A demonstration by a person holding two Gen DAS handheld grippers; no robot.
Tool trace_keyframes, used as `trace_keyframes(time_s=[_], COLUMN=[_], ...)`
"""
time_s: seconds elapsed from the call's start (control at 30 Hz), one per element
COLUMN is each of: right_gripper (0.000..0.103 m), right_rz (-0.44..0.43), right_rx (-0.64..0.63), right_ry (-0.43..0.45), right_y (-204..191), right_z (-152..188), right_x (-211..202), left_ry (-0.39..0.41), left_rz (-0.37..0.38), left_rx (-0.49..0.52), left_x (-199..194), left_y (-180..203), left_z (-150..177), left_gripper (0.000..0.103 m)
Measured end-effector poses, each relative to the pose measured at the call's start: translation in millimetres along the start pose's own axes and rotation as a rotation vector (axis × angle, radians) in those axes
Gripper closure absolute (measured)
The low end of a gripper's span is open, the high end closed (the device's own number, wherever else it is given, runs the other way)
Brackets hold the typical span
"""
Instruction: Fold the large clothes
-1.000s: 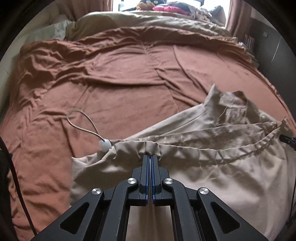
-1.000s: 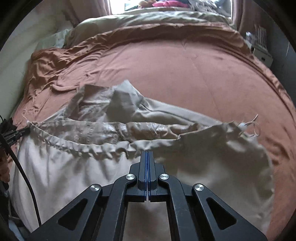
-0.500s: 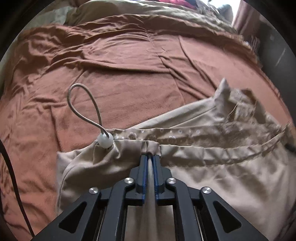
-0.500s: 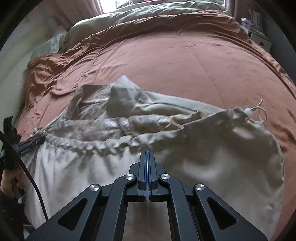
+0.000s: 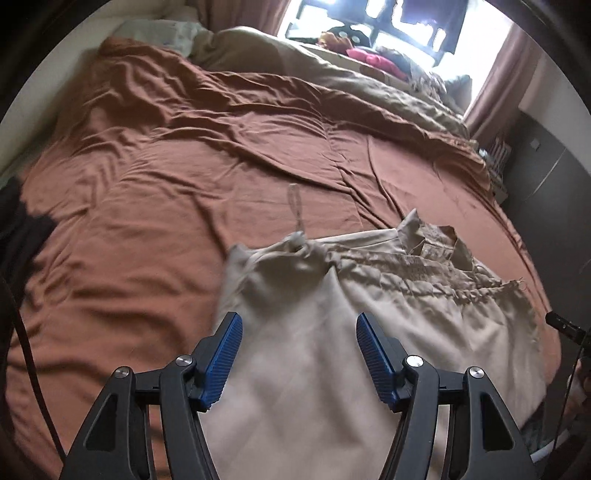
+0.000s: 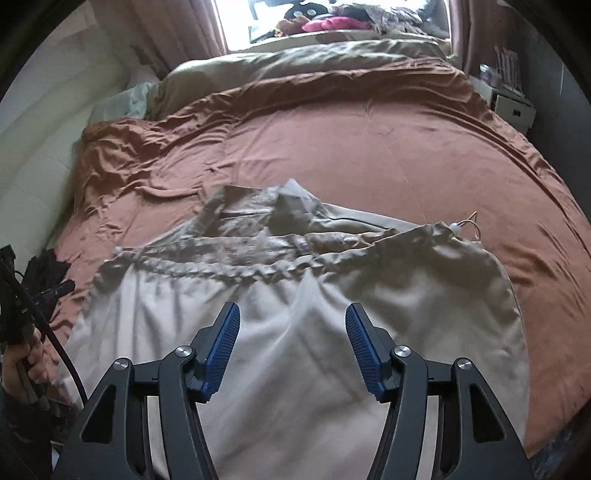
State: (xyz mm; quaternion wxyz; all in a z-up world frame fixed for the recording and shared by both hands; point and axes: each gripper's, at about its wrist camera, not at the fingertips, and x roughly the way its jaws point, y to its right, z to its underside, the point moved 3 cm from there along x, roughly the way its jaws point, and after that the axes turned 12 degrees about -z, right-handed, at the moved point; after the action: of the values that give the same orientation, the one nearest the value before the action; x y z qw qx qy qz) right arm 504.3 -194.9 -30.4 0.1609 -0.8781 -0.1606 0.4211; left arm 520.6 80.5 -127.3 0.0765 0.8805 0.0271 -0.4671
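Observation:
A large beige garment (image 5: 332, 332) (image 6: 295, 295) lies folded over on the brown bedspread (image 5: 184, 184) (image 6: 369, 155), its gathered drawstring hem across the middle and its collar beyond. A drawstring with a white toggle (image 5: 297, 236) (image 6: 456, 227) sticks out at the hem's end. My left gripper (image 5: 299, 325) hangs above the cloth near that hem corner, jaws opening, nothing between the blue pads. My right gripper (image 6: 291, 317) hovers over the fold further along, jaws also opening, clear of the cloth.
Olive bedding (image 6: 314, 59) and a pillow (image 6: 136, 99) lie at the bed's far end under a window with piled clothes (image 6: 332, 24). Dark furniture (image 5: 546, 166) stands to the right. A hand (image 6: 22, 362) holding the other tool shows at the left edge.
Both grippers were shut on the gathered hem; now both have let it go, opened wide and drawn back and up. The hem has dropped onto the garment.

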Motion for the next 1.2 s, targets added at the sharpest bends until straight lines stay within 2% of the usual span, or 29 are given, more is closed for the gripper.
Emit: trace_keyframes(time_s=[0.27, 0.47, 0.6, 0.77, 0.83, 1.07, 1.13, 1.2], right_gripper=[0.045, 0.045, 0.055, 0.06, 0.067, 0.072, 0.078, 0.088], right_rz=[-0.026, -0.058, -0.081, -0.094, -0.098, -0.083, -0.067, -0.055], right_rx=[-0.035, -0.012, -0.005, -0.008, -0.006, 0.015, 0.013, 0.006], right_ry=[0.011, 0.02, 0.011, -0.005, -0.023, -0.083, -0.094, -0.119], right_y=[-32, -47, -58, -75, -79, -88, -91, -92], right_z=[38, 72, 94, 116, 124, 147, 151, 153], right_x=[-33, -53, -58, -51, -43, -14, -9, 0], left_ry=[0.017, 0.001, -0.02, -0.058, -0.079, -0.107, -0.114, -0.13], left_rz=[0.019, 0.043, 0.062, 0.103, 0.128, 0.207, 0.219, 0.227], left_rx=[-0.076, -0.132, -0.178, -0.253, -0.257, -0.271, -0.266, -0.258], left_x=[-46, -60, -56, -48, -43, -33, -27, -20], left_y=[-42, -64, -79, -97, -99, -94, -89, -84], left_z=[38, 80, 107, 135, 143, 153, 152, 153], left_gripper=[0.037, 0.037, 0.037, 0.037, 0.037, 0.037, 0.037, 0.043])
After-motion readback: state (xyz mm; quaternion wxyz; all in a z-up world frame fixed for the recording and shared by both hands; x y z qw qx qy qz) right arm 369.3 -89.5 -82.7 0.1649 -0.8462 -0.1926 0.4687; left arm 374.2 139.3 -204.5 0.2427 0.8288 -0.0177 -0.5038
